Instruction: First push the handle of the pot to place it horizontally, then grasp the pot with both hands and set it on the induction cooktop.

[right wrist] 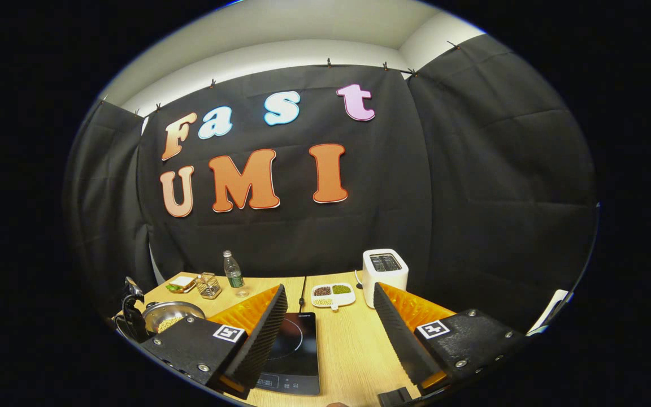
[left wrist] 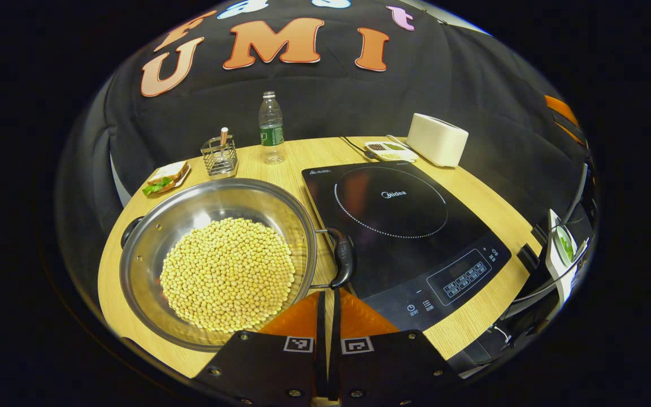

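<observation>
Left gripper view: the left tool (left wrist: 328, 333), fingers together, hovers near the pot's (left wrist: 218, 257) right handle (left wrist: 343, 257); the pot sits on the counter (left wrist: 297, 155), left of the cooktop (left wrist: 399, 226).

Right gripper view: the right tool (right wrist: 331, 333), fingers apart, hangs above the cooktop (right wrist: 294, 353); the pot (right wrist: 170, 316) lies far left.

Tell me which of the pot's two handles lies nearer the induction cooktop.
The right-hand handle of the pot in the left gripper view: it reaches the induction cooktop edge. The other handle sits on the pot's far-left rim, away from it.
</observation>
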Action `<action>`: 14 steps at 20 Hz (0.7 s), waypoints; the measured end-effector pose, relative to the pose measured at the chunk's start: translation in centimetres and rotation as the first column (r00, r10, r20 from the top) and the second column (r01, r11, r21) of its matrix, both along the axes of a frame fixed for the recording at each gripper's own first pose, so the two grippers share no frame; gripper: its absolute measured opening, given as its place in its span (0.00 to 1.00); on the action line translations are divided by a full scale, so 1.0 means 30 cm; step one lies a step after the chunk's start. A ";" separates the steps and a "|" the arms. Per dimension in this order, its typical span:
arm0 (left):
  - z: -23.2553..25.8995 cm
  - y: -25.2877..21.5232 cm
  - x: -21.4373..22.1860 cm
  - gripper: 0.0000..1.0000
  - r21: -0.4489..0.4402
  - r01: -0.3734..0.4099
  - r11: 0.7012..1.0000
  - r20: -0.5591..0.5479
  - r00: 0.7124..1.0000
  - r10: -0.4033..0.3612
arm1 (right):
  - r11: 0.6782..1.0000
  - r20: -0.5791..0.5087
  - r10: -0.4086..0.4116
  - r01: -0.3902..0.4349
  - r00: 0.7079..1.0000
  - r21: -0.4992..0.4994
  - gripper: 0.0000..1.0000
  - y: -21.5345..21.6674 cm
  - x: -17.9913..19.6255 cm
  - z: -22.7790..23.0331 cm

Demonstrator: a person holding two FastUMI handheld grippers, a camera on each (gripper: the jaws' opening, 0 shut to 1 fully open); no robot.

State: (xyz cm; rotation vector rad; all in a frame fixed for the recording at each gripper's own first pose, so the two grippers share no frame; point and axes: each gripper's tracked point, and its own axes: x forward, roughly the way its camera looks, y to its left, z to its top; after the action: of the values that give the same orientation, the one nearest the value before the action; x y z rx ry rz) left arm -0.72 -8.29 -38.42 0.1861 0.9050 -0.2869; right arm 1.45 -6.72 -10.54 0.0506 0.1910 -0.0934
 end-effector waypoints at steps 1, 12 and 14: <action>0.000 -0.002 0.006 0.03 0.000 0.001 1.000 0.000 1.000 -0.001 | 1.000 -0.003 -0.001 0.001 1.000 0.001 0.95 -0.003 0.004 -0.004; -0.014 -0.026 0.042 0.02 -0.016 0.001 1.000 -0.011 1.000 -0.001 | 1.000 -0.027 -0.022 0.022 0.999 0.011 0.95 -0.046 0.056 -0.052; -0.022 -0.035 0.059 0.02 -0.020 0.000 1.000 -0.015 1.000 0.000 | 1.000 -0.028 -0.024 0.024 0.999 0.012 0.95 -0.051 0.066 -0.059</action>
State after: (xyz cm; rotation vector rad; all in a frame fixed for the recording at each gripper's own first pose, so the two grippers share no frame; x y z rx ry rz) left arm 1.05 -9.33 -39.08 0.1660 0.9167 -0.2973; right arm 3.44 -8.24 -12.31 0.0637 0.2189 -0.1167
